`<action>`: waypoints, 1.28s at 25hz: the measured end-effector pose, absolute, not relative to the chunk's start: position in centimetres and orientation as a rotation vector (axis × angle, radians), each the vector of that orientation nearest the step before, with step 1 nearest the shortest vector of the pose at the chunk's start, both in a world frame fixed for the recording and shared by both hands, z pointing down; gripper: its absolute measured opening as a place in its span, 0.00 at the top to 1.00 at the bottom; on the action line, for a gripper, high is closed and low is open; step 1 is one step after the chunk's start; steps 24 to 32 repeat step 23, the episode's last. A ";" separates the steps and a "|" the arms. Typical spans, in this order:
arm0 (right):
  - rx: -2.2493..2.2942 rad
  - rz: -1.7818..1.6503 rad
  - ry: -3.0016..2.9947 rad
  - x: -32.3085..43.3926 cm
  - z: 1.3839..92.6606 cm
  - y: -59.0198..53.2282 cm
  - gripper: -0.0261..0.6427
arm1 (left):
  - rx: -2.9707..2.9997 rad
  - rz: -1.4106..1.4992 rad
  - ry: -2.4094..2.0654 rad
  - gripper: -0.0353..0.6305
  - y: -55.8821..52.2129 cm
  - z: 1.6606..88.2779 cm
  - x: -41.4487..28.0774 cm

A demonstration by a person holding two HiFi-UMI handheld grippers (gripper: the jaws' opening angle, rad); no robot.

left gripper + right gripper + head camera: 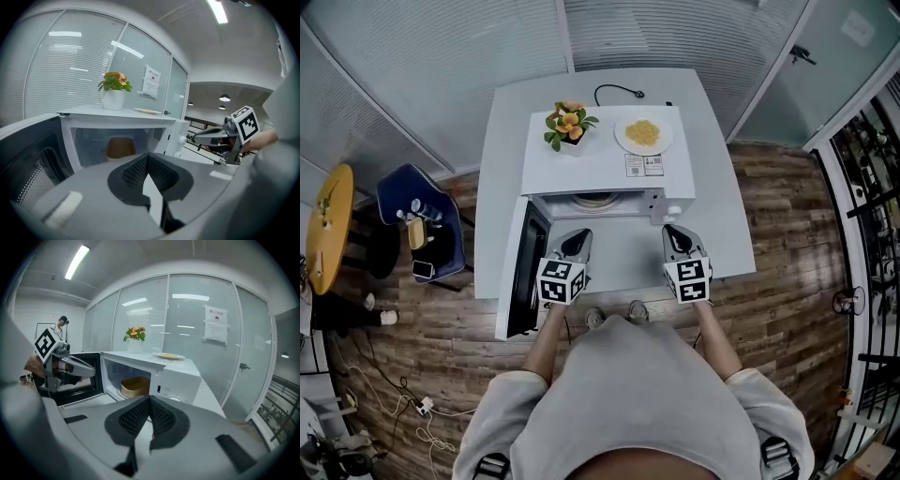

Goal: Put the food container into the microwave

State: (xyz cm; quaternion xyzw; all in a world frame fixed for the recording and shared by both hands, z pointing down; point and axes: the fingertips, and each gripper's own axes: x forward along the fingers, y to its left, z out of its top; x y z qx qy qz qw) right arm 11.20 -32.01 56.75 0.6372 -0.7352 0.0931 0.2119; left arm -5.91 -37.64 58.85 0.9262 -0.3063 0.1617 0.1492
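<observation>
Already the food container (136, 386) sits inside the open microwave (609, 167), mostly hidden from above by its roof, where a potted plant (569, 124) and a plate (643, 134) of yellow food stand. Its door (525, 272) hangs open beside the left tool (575, 239). That and the right tool (675, 232) are both closed and empty over the white surface (724, 225).

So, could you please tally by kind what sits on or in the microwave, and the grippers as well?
Potted plant: 1
Plate of yellow food: 1
Food container: 1
Grippers: 2, the left gripper and the right gripper
Total: 5
</observation>
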 end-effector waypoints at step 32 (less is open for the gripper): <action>1.768 0.286 -2.036 11.4 57.7 -32.4 0.94 | 2.666 0.459 -0.858 0.93 -37.9 59.2 -4.8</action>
